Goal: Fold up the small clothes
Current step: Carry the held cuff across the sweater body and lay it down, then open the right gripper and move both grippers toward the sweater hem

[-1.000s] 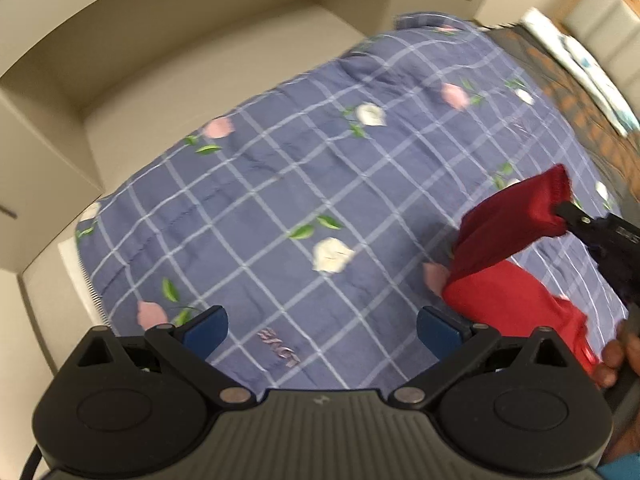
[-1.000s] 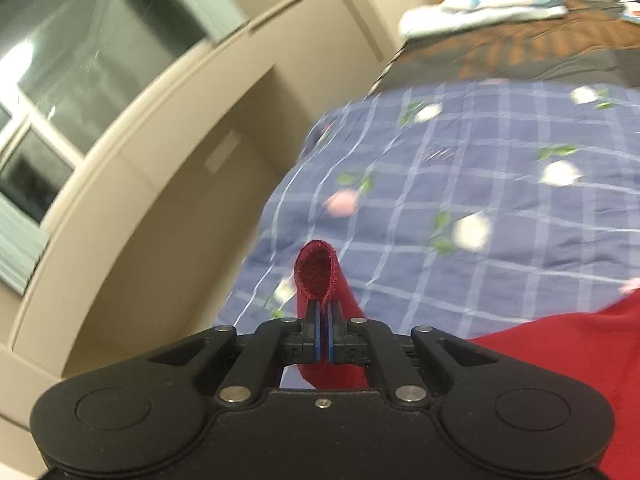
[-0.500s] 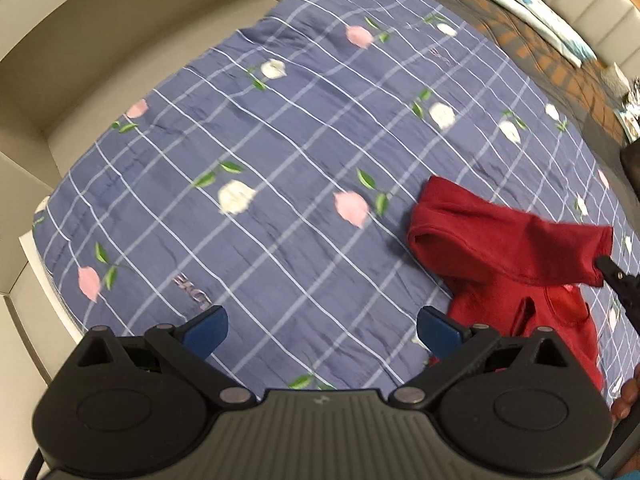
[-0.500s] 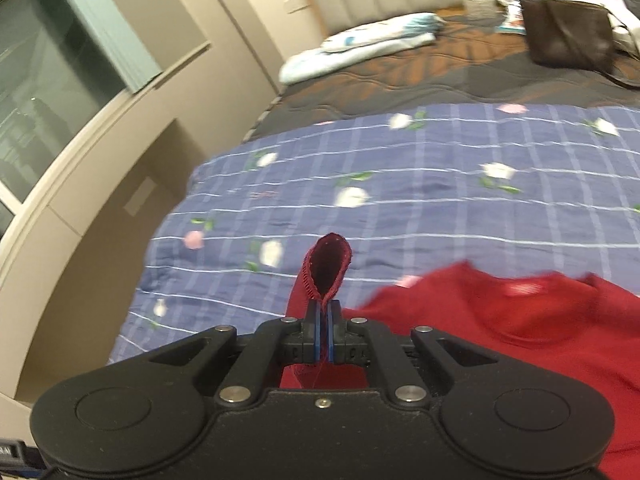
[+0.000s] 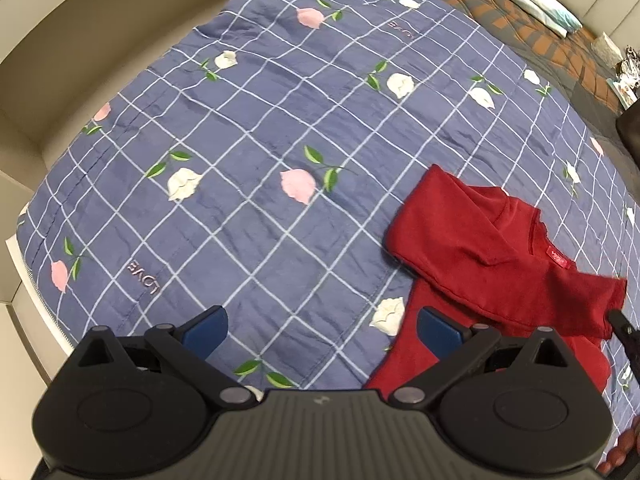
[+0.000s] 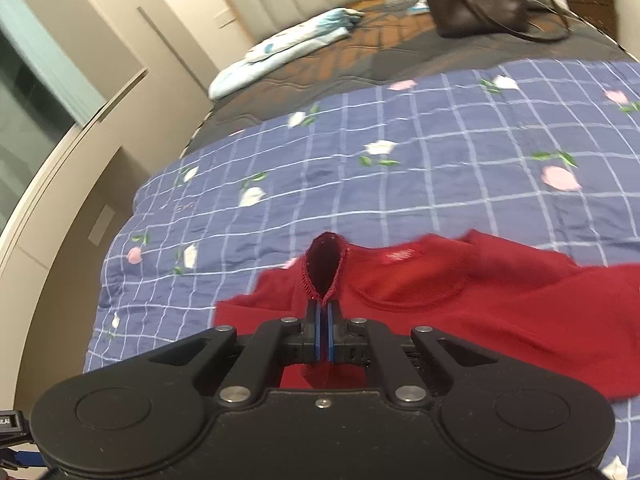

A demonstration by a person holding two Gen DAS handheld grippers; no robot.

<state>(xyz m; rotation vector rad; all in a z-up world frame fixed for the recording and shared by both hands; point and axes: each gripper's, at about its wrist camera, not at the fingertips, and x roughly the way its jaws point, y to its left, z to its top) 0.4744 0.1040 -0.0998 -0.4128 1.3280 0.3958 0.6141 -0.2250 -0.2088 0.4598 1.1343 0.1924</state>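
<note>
Red knit top [image 5: 480, 248] lies partly folded, sleeve pinched by right tool [image 6: 323, 332].

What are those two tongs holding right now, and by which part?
The right tongs pinch the red shirt by a sleeve's hemmed cuff. The left tongs are open, holding nothing.

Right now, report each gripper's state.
Left gripper: open, empty.
Right gripper: shut on the dark red knit shirt, at its sleeve cuff.

Both wrist cameras look down from close above, sharing the red shirt [image 5: 500, 248] and quilt [image 6: 440, 168].
</note>
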